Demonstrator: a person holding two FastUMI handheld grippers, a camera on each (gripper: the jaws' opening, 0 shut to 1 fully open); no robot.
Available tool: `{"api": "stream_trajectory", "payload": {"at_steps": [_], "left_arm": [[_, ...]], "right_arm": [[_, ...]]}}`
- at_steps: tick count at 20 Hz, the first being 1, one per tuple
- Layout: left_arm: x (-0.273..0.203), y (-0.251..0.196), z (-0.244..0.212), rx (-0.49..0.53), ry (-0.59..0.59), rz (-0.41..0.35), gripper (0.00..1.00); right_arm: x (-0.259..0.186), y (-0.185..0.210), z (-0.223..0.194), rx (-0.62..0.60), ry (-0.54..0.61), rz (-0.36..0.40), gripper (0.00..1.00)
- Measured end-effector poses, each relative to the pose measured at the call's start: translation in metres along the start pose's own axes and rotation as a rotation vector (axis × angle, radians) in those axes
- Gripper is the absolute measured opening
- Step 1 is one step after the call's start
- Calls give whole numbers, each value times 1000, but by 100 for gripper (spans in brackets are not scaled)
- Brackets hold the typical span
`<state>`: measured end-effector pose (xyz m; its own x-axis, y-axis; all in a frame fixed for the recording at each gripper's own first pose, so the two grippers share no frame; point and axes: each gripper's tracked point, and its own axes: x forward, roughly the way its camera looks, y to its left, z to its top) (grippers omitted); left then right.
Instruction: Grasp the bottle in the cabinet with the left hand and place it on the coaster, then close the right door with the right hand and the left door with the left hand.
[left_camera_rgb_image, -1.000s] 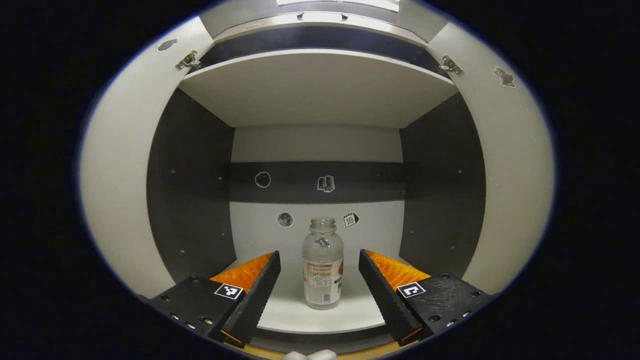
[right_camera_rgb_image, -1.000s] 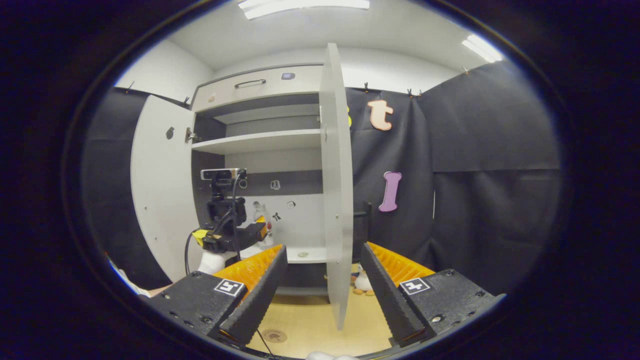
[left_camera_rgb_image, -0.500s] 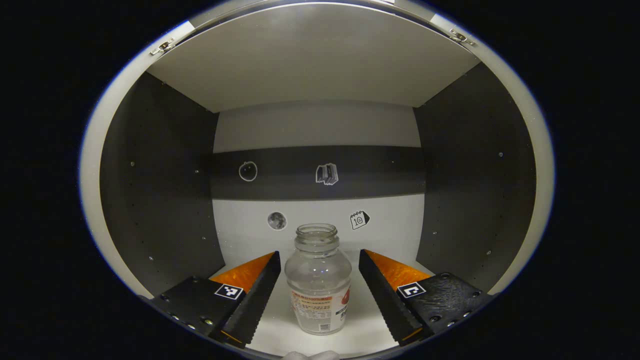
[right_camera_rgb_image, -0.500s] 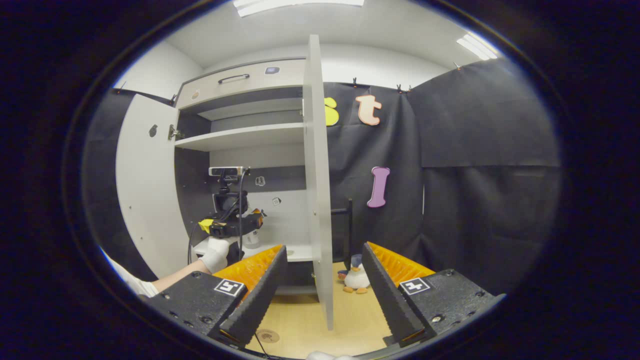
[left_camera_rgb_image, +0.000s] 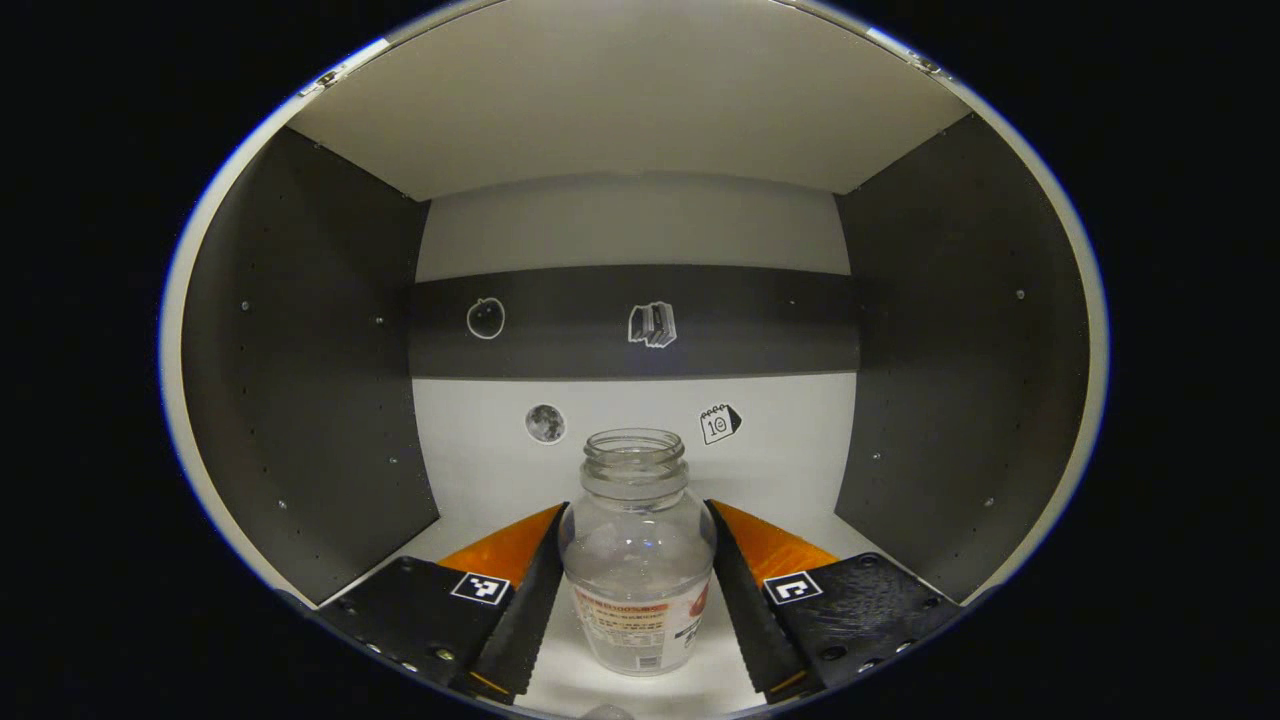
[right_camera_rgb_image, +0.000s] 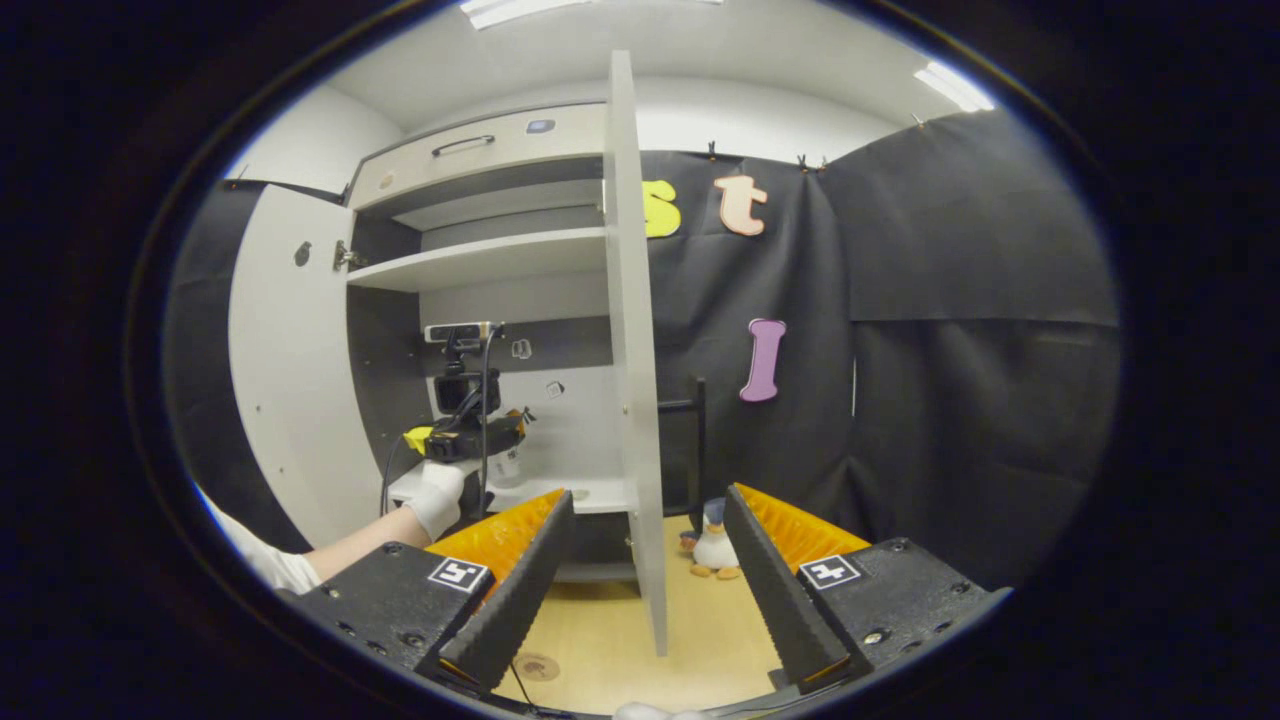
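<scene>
1. In the left gripper view, the left gripper (left_camera_rgb_image: 637, 590) is seen deeper inside the cabinet (left_camera_rgb_image: 300, 400) than 1 second ago, when the bottle (left_camera_rgb_image: 637, 560) stood well ahead of the fingertips.
2. The jaws have been drawn in since half a second ago: then a gap showed on each side of the bottle, and now both fingers lie against its body, so the bottle appears clamped between them.
3. The bottle is still upright on the cabinet's lower shelf (left_camera_rgb_image: 480, 470), uncapped, and no lift off the shelf can be made out.
4. From this the grasp is judged to be just completed; the carry out of the cabinet to the coaster (right_camera_rgb_image: 536, 668), taken to be the round disc on the wooden floor, is still to be done.
5. In the right gripper view, the right gripper (right_camera_rgb_image: 650, 590) is held with its jaws apart and nothing between them, in front of the edge of the open right door (right_camera_rgb_image: 630, 350).
6. That view has shifted only slightly over the last second; the left door (right_camera_rgb_image: 285, 370) also stands open, so both closings remain.
</scene>
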<state>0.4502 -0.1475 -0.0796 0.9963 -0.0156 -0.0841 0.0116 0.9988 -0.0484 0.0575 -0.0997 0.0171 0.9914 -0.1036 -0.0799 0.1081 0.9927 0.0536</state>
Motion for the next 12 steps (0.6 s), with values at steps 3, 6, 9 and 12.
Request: {"api": "stream_trajectory", "payload": {"at_steps": [3, 6, 9, 12], "left_arm": [[-32, 1, 21, 1, -25, -26, 77], [-73, 12, 42, 1, -49, -45, 80], [-124, 25, 58, -4, -80, -76, 77], [-175, 33, 63, -5, -96, -127, 77]], "right_arm": [[-5, 1, 1, 6, -14, 8, 96], [-12, 6, -2, 15, -21, 23, 98], [-25, 12, -7, 26, -33, 32, 98], [-38, 18, -15, 32, -33, 30, 96]]}}
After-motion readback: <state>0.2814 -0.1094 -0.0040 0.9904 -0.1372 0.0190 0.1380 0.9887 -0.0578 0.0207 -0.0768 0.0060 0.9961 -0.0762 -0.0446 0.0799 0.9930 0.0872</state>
